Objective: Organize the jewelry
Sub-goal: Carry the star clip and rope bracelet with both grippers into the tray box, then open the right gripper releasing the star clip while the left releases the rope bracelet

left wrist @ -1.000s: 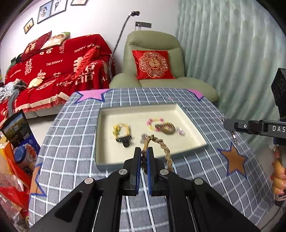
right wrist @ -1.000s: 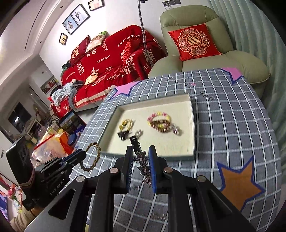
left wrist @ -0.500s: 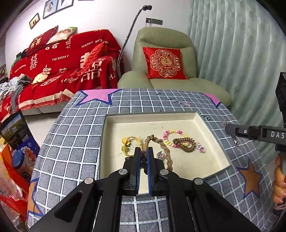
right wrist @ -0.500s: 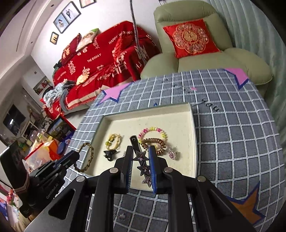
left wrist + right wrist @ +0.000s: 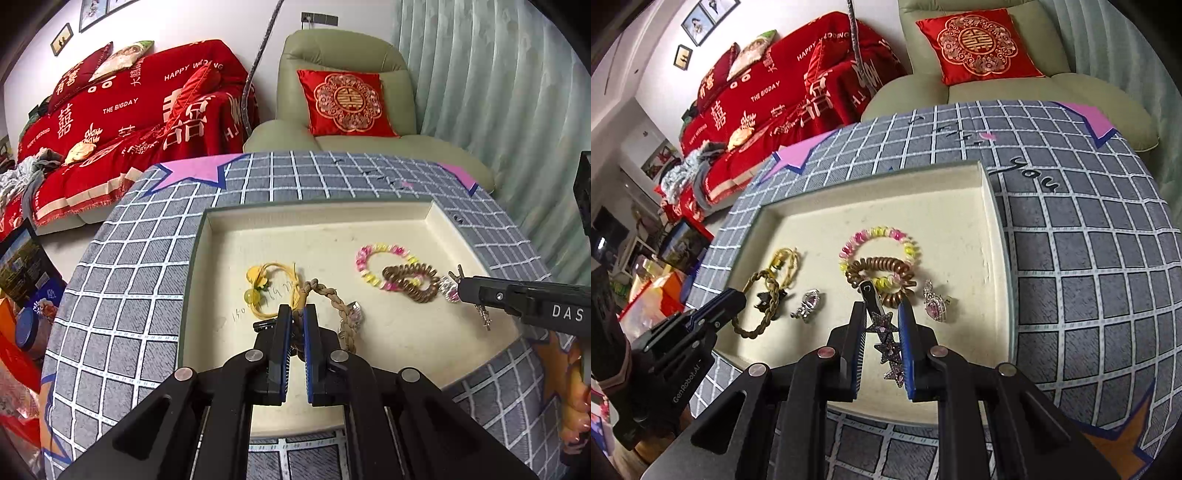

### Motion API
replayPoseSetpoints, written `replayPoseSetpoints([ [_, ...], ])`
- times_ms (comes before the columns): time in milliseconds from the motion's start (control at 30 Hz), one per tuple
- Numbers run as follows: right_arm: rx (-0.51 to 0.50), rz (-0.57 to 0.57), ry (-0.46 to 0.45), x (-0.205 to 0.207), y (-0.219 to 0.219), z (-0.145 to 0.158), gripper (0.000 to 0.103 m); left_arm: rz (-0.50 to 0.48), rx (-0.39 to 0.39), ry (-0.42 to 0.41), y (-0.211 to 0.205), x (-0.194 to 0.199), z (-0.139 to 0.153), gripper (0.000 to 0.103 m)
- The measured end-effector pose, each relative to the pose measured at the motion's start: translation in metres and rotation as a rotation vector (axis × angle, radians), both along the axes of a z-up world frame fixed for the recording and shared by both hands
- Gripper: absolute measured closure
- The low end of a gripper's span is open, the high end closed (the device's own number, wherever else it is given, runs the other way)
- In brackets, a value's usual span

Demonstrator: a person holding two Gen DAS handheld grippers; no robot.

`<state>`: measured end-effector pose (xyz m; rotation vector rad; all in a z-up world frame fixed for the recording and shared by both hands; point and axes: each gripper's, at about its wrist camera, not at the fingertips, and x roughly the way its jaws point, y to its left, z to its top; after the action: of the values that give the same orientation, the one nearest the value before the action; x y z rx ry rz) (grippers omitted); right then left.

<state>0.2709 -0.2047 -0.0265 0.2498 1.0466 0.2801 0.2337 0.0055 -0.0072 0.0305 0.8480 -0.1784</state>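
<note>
A tray [image 5: 192,280] sits on the worktop [image 5: 122,295]. In it, a cord bracelet [image 5: 271,291] lies left, and a bead bracelet [image 5: 373,264] overlapping a coil hair tie [image 5: 410,282] right. An armchair [image 5: 343,48] stands behind the worktop, a sofa [image 5: 122,122] to its left.

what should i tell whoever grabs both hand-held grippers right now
Left hand-held gripper: shut on the braided tan bracelet, which hangs over the left part of the cream tray.
Right hand-held gripper: shut on the star hair clip, over the tray's near middle.
Already lying in the tray: yellow cord bracelet, pink-and-yellow bead bracelet, brown coil hair tie, small black clip, two pink-stone pieces.
Done: those six pieces are in the tray.
Left: set down the braided bracelet and the star clip, probably on bare tray floor clear of the other pieces, then release.
</note>
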Motion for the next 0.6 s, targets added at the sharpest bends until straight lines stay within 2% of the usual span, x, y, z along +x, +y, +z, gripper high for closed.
replayPoseSetpoints([
  [233, -0.038, 0.015, 0.022, 0.004, 0.011, -0.019, 0.084, 0.007, 0.011, 0.029, -0.002, 0.004, -0.015, 0.087],
  [433, -0.083, 0.019, 0.033, 0.004, 0.018, -0.032, 0.084, -0.004, 0.054, 0.013, -0.009, 0.002, -0.016, 0.087],
  [600, -0.107, 0.025, 0.017, 0.002, 0.020, -0.031, 0.084, -0.008, 0.064, 0.009, -0.011, 0.000, -0.016, 0.087],
])
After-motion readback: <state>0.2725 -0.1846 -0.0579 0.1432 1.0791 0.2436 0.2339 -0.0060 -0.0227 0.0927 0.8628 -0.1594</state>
